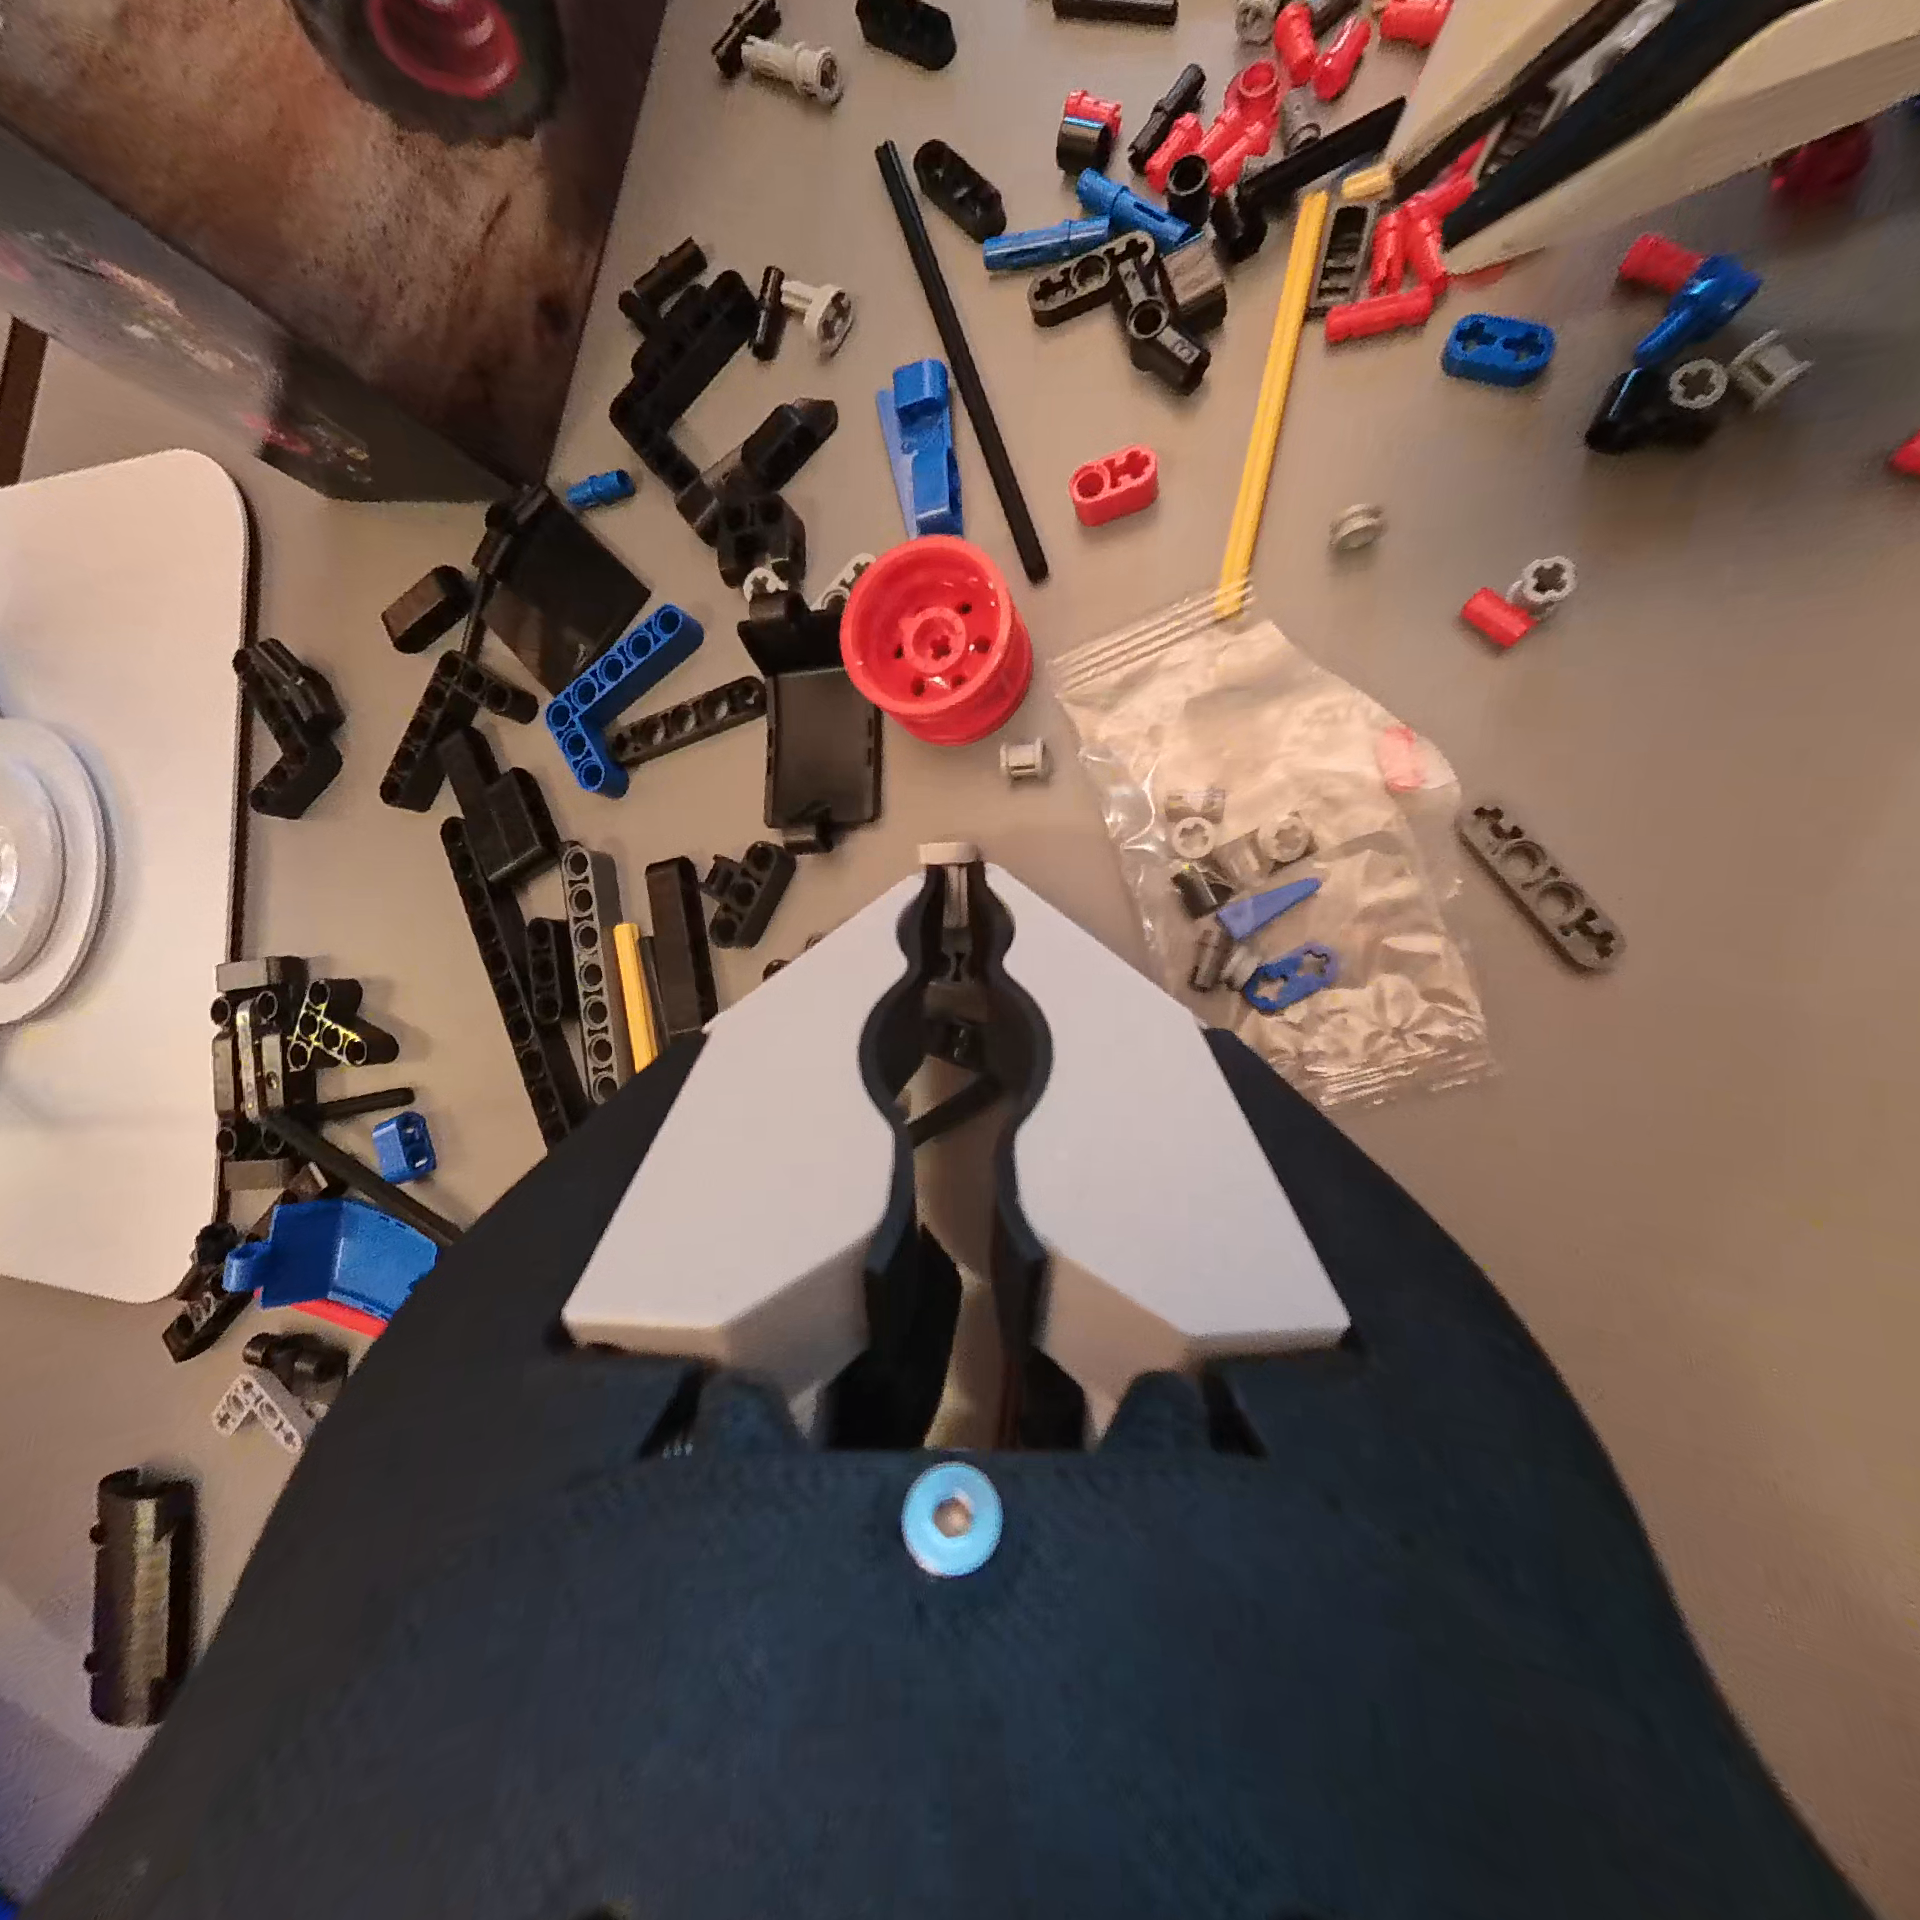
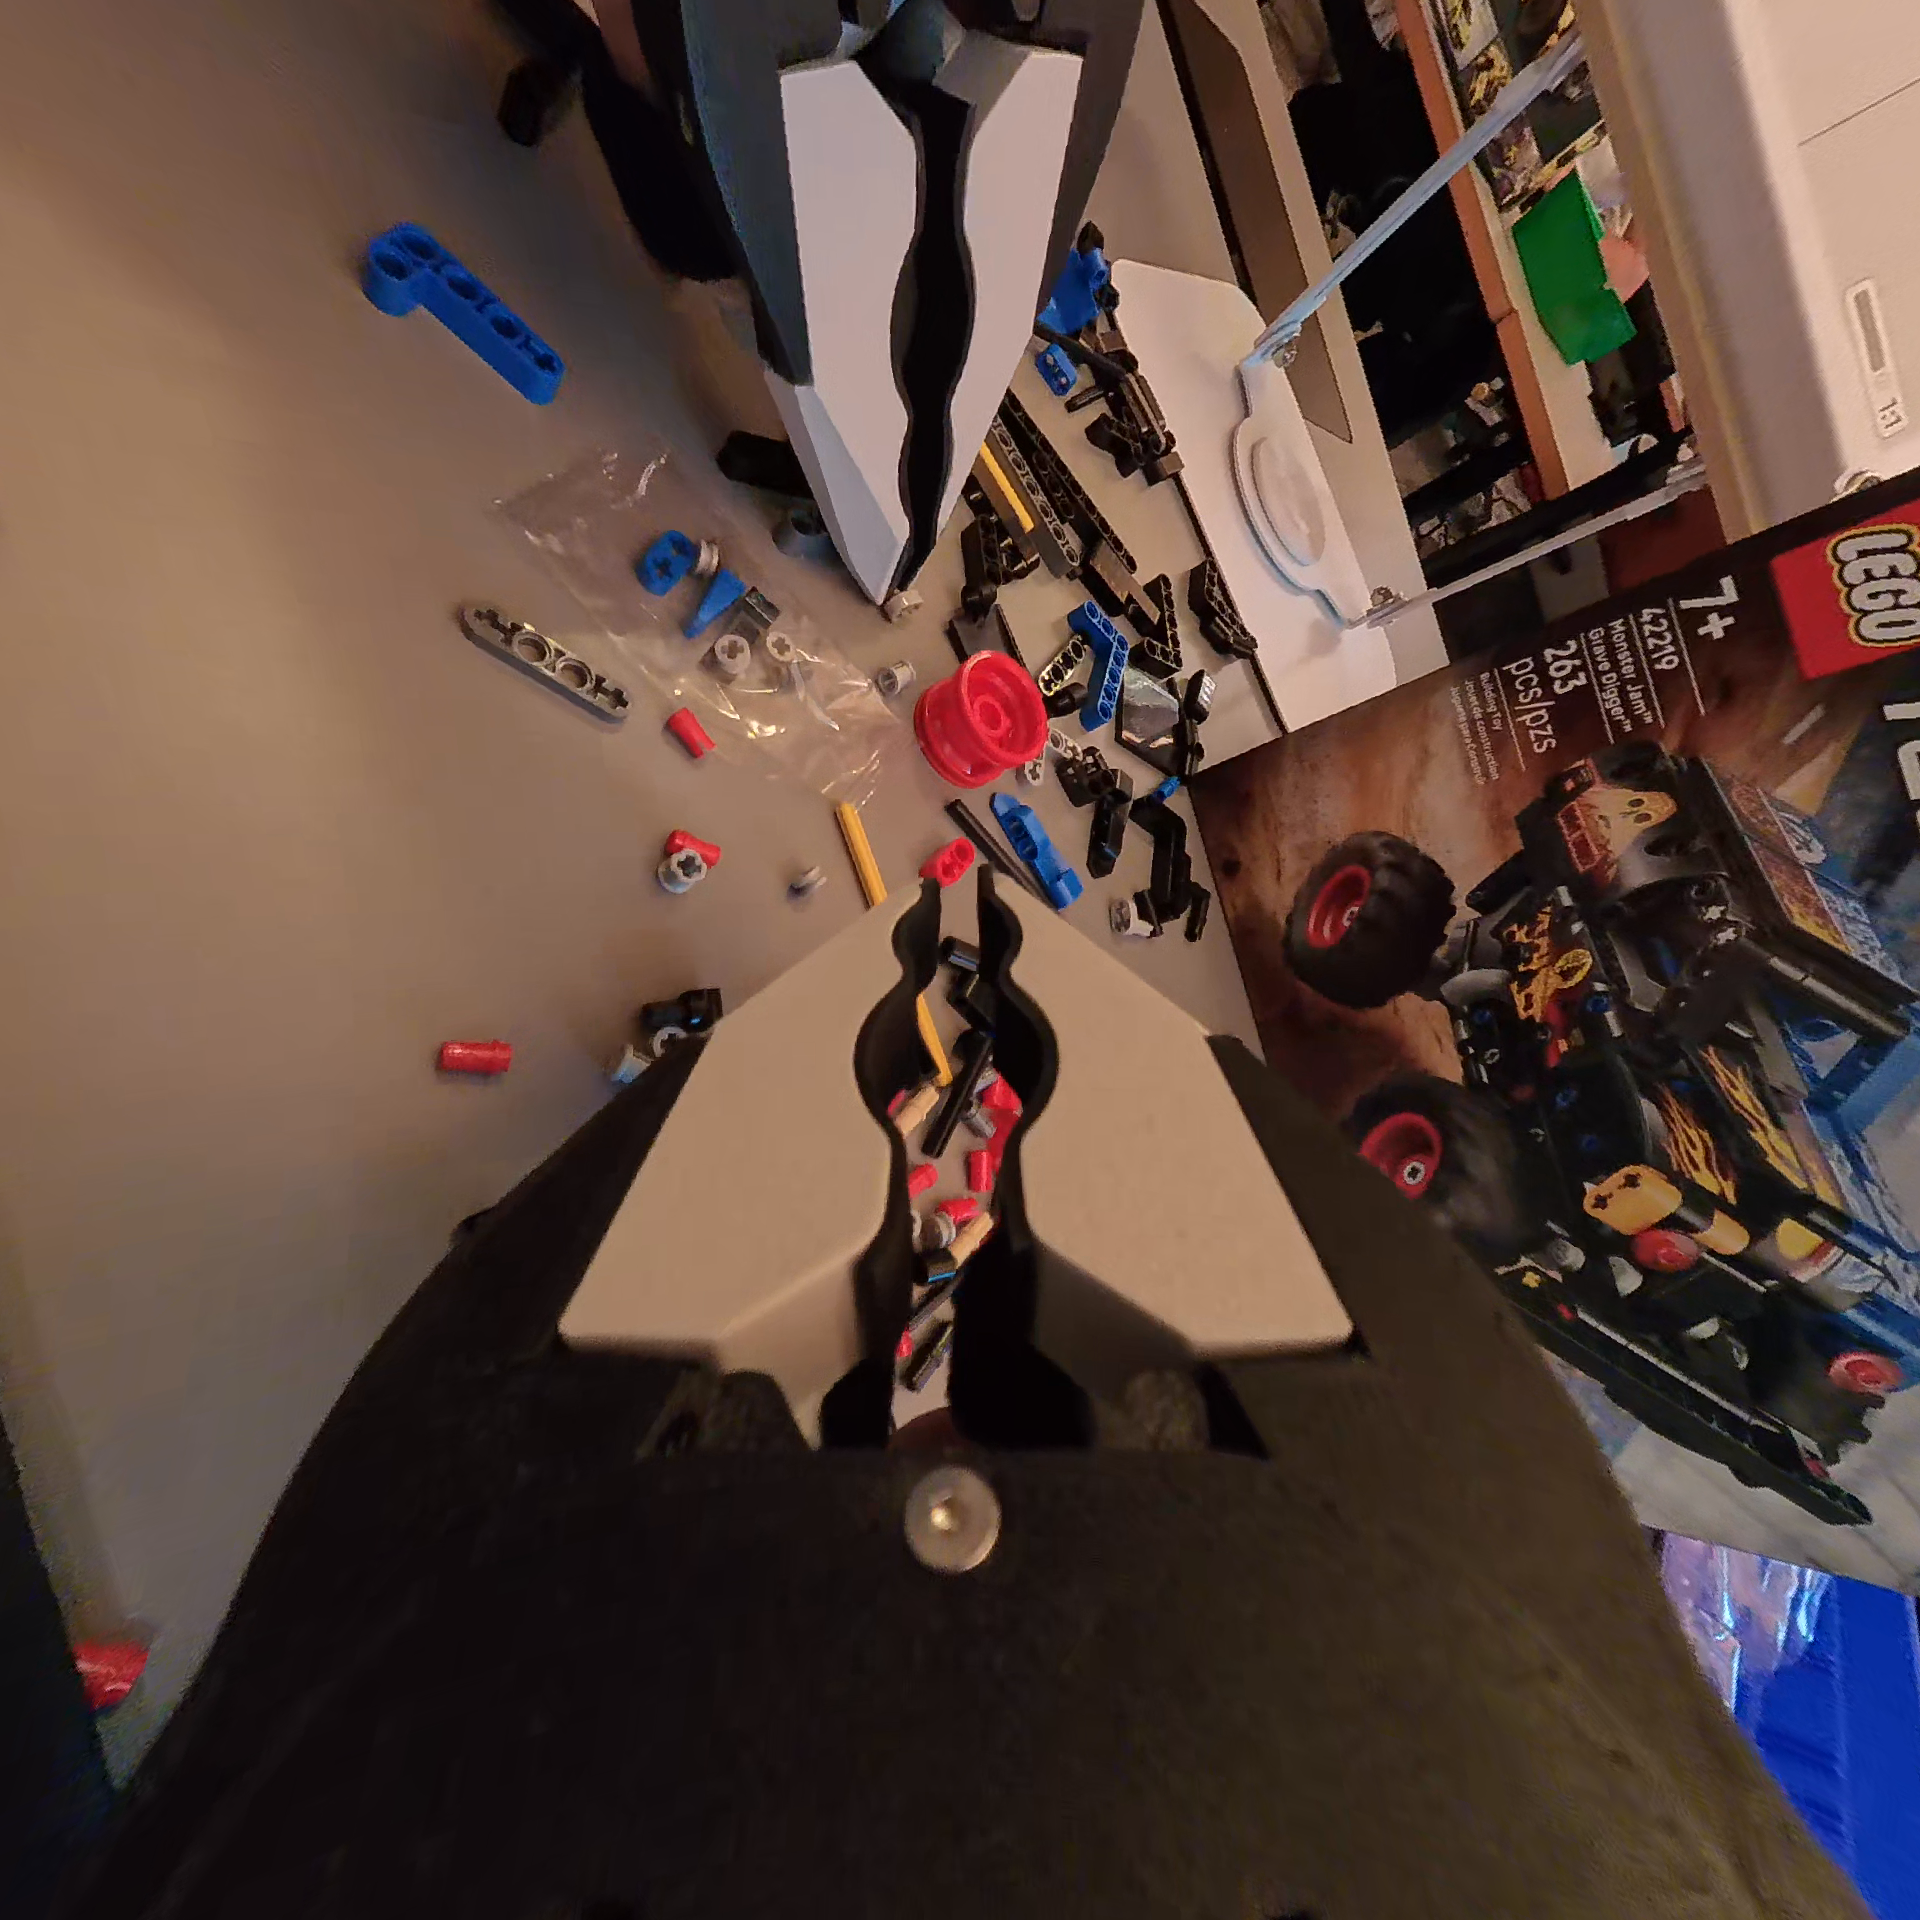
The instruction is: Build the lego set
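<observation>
My left gripper (image 1: pixel 949 873) is shut on a small light grey pin (image 1: pixel 948 855), held just above the grey table. A red wheel hub (image 1: pixel 935 655) lies just ahead of it among black beams and a blue L-beam (image 1: pixel 613 701). In the right wrist view the left gripper (image 2: pixel 902 592) comes down from the top with the pin (image 2: pixel 902 601) at its tip, near the red hub (image 2: pixel 977 732). My right gripper (image 2: pixel 958 894) hangs over a heap of red and black pins. Its jaws are closed to a thin slit with nothing between them.
A clear bag of small parts (image 1: pixel 1268 852) lies right of the hub. The set's box (image 2: pixel 1558 987) stands along one side. A white pad (image 1: pixel 125 831) holds a round dish, and a booklet (image 1: pixel 1662 104) lies at the far right. Loose red, blue and black pieces are scattered about. Some 11 cm of space lies between my two pairs of fingers. The red wheel hub (image 1: pixel 935 655) is about 4 cm from my left fingertips. It is also in sight in the right wrist view (image 2: pixel 985 704).
</observation>
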The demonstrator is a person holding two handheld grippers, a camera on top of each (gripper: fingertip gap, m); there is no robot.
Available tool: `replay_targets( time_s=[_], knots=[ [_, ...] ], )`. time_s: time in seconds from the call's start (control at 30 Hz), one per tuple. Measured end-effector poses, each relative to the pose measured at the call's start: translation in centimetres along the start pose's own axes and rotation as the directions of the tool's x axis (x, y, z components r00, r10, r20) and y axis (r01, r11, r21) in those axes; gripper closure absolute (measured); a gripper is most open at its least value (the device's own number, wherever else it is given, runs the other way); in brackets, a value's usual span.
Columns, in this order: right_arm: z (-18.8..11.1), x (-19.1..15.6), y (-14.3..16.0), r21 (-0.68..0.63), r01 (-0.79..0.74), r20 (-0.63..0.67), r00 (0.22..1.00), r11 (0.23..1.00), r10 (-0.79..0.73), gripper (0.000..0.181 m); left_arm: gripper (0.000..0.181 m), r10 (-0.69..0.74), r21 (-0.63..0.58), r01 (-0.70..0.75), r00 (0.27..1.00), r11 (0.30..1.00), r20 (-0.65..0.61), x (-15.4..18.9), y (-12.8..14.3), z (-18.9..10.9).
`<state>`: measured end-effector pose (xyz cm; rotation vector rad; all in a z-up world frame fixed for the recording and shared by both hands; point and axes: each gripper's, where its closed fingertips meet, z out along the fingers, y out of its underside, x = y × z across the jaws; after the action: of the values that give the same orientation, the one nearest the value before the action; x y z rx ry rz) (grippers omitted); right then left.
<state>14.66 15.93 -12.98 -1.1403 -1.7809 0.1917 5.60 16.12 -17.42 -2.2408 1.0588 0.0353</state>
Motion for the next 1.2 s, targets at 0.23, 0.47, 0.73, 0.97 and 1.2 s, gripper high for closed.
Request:
replay_targets(
  time_s=[0.23,0.47,0.73,0.97,1.2],
  knots=[
    [-0.5,0.3,-1.9,0.045,-0.073,-0.012,0.997,0.996,0.074,0.171,0.178,-0.085,0.150,0.084,0.996,0.985,0.002,0.2,-2.5,-2.3],
    [0.1,0.8,-5.1,0.079,-0.190,-0.064,0.979,0.979,0.195,0.159,0.178,-0.231,0.403,0.257,0.966,0.878,-0.113,1.3,-7.0,-6.0],
    [1.0,1.3,-6.6,0.085,-0.225,-0.125,0.964,0.971,0.234,0.156,0.178,-0.331,0.499,0.381,0.924,0.779,-0.190,1.5,-8.1,-7.5],
    [0.5,-0.7,-7.6,0.091,-0.211,-0.115,0.968,0.973,0.221,0.164,0.178,-0.413,0.471,0.494,0.870,0.731,-0.271,3.5,-6.5,-8.4],
    [0.5,-3.1,-8.3,0.067,-0.179,-0.144,0.972,0.982,0.187,0.174,0.179,-0.505,0.441,0.599,0.801,0.668,-0.322,5.6,-4.3,-8.9]
  ],
)
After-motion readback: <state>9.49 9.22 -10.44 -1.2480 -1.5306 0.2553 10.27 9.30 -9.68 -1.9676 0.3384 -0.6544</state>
